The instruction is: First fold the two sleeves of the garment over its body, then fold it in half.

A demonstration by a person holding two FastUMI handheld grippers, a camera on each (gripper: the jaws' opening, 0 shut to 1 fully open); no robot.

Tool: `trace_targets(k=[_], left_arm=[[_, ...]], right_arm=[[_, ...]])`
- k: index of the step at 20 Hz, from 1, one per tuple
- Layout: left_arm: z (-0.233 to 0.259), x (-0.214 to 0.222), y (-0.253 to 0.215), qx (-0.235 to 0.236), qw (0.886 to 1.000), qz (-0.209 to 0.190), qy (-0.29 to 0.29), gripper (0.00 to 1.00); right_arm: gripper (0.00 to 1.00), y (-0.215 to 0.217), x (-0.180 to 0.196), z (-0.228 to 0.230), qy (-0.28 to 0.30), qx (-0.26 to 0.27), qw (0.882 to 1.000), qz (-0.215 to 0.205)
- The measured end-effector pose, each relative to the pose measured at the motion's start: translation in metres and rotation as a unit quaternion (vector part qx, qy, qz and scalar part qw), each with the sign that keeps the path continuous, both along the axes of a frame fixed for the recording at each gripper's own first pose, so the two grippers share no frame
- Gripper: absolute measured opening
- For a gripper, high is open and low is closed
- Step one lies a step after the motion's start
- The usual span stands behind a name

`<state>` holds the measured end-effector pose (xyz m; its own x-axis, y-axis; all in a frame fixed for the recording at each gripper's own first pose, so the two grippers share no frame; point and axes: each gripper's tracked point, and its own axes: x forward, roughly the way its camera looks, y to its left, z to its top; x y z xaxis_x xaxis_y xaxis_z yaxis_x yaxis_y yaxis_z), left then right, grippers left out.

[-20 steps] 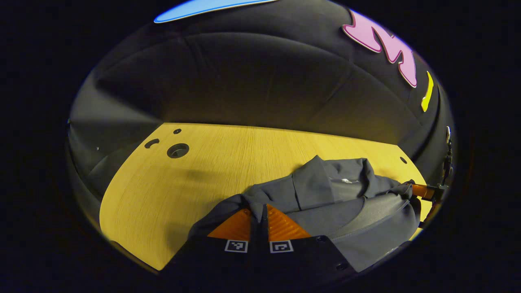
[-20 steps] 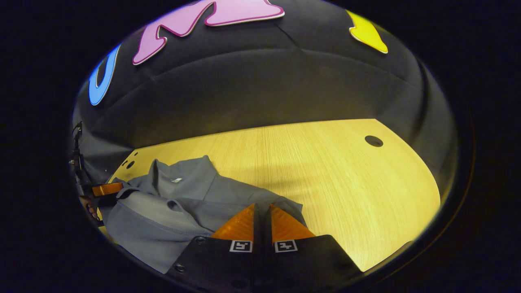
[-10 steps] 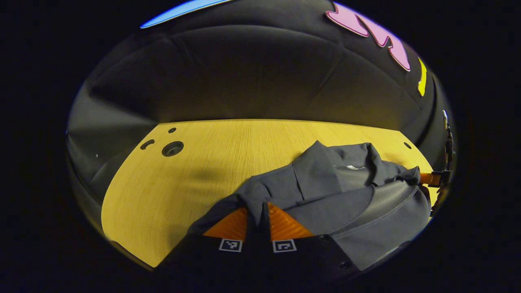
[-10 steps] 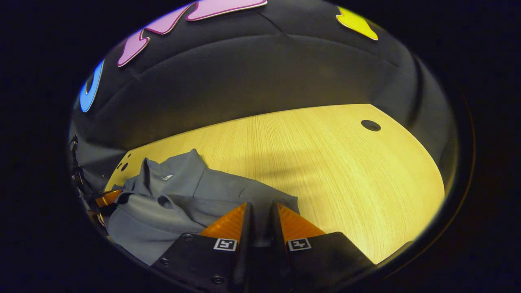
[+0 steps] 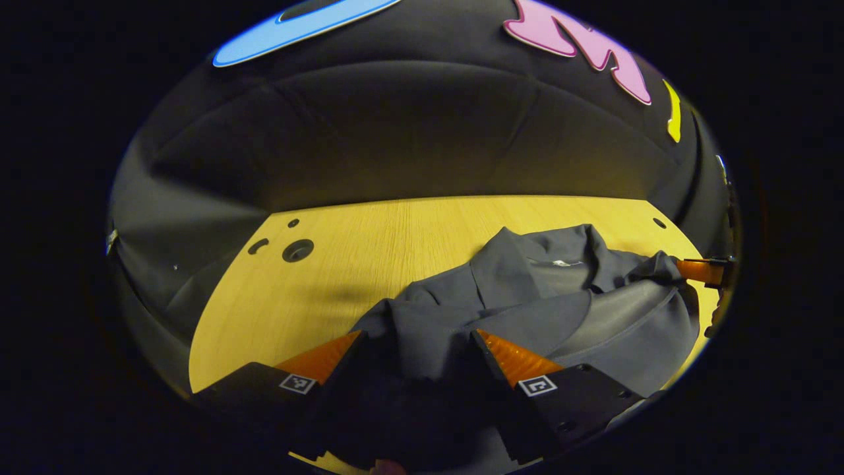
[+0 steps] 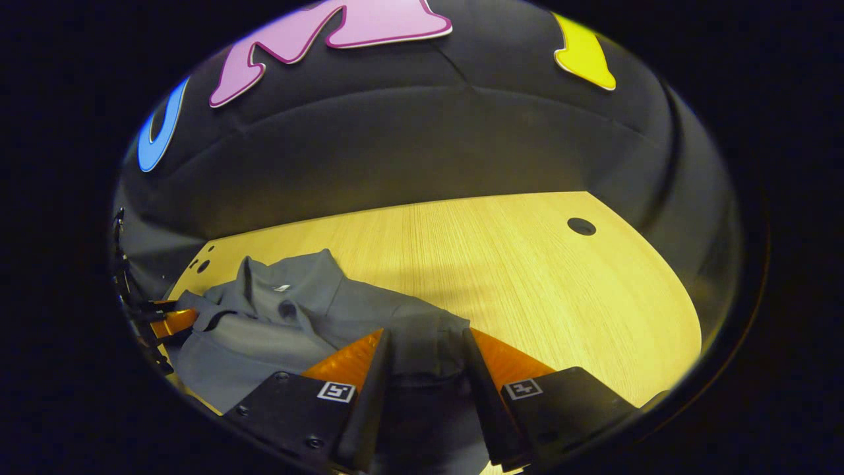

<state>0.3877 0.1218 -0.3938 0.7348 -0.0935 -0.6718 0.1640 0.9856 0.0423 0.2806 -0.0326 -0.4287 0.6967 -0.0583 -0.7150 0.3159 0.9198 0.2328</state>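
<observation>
A grey collared garment [image 5: 527, 303] lies folded on the wooden table [image 5: 369, 244], its collar toward the far side. My left gripper [image 5: 417, 336] stands open over the garment's near left corner, the cloth lying loose between its spread fingers. In the right gripper view the garment [image 6: 290, 316] spreads to the left, and my right gripper [image 6: 425, 333] is open over its near right corner. Each view catches the other gripper at the garment's far end: the right gripper [image 5: 700, 270] at the right rim, the left gripper [image 6: 168, 321] at the left rim.
Several round holes [image 5: 298, 251] pierce the table's far left corner, and one hole [image 6: 581, 226] sits at the far right. Bare wood [image 6: 541, 284] stretches beyond and right of the garment. The black cloth wall closes the table's back and sides.
Both grippers were shut on the garment's near edge a second ago. The right one began to part half a second ago; now both are wide open and the cloth has dropped onto the garment.
</observation>
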Motion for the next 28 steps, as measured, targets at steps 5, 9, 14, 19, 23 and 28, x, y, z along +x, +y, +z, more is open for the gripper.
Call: trace_targets(k=[5,9,14,19,23,28], left_arm=[[0.055,-0.024,-0.015,0.006,0.999,-0.013,-0.044,0.94],[0.095,-0.045,-0.026,-0.008,0.997,-0.022,-0.073,0.94],[0.138,-0.084,-0.032,-0.029,0.994,-0.025,-0.099,0.94],[0.151,-0.135,-0.021,-0.061,0.993,-0.005,-0.097,0.94],[0.154,-0.176,-0.011,-0.076,0.993,0.005,-0.092,0.94],[0.149,-0.224,-0.005,-0.083,0.993,0.0,-0.079,0.96]], right_arm=[[0.69,0.008,-0.015,0.053,-0.044,0.007,0.999,0.002],[0.7,0.022,-0.036,0.097,-0.073,0.009,0.997,0.018],[0.7,0.046,-0.075,0.139,-0.093,0.003,0.994,0.053],[0.69,0.079,-0.114,0.175,-0.109,0.002,0.99,0.09],[0.7,0.107,-0.141,0.185,-0.122,0.026,0.986,0.108],[0.7,0.132,-0.167,0.185,-0.115,0.056,0.985,0.118]])
